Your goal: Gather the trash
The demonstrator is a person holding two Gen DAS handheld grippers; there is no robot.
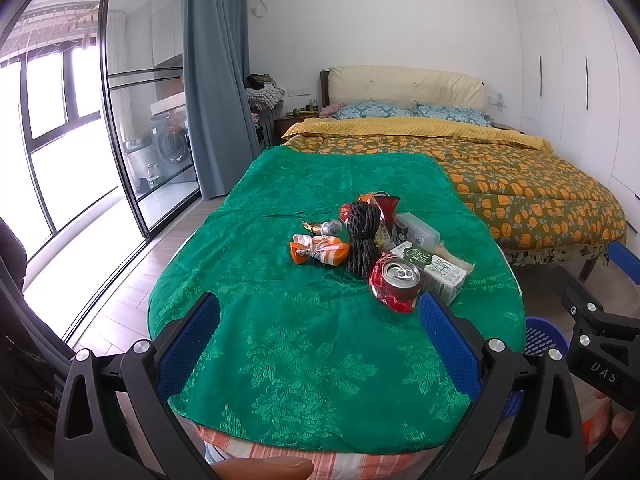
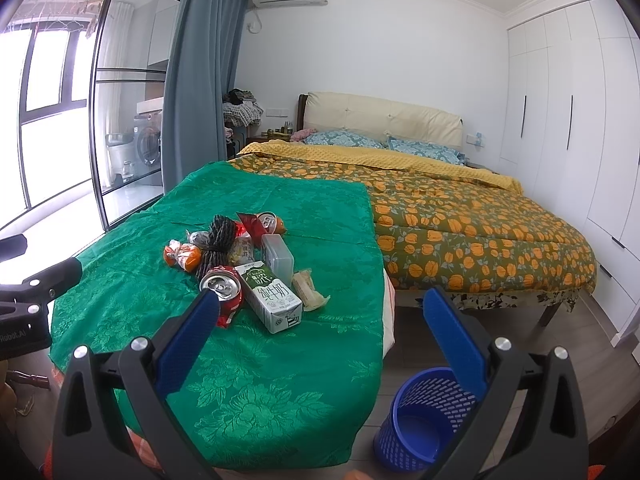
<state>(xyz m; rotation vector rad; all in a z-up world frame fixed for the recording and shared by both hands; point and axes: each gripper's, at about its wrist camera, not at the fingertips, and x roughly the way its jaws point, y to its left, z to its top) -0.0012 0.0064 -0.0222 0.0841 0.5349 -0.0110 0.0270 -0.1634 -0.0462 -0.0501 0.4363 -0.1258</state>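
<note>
A heap of trash lies on a table under a green cloth (image 1: 304, 320) (image 2: 256, 364): a crushed red can (image 1: 394, 282) (image 2: 224, 290), a green-and-white milk carton (image 1: 438, 272) (image 2: 272, 298), a bundle of dark rope (image 1: 362, 240) (image 2: 216, 246), orange wrappers (image 1: 320, 252) (image 2: 182, 256), a clear plastic box (image 1: 416, 230) (image 2: 278, 258) and a second can (image 2: 270, 222). A blue mesh bin (image 2: 426, 420) (image 1: 546, 338) stands on the floor right of the table. My left gripper (image 1: 320, 332) is open, short of the heap. My right gripper (image 2: 320, 328) is open near the carton, above the table's right edge.
A bed (image 2: 460, 232) with an orange-patterned quilt lies beyond the table. White wardrobes (image 2: 568, 112) line the right wall. A glass sliding door (image 1: 132, 120) and grey-blue curtain (image 1: 216, 80) are at the left. A fingertip (image 1: 264, 468) shows at the bottom edge.
</note>
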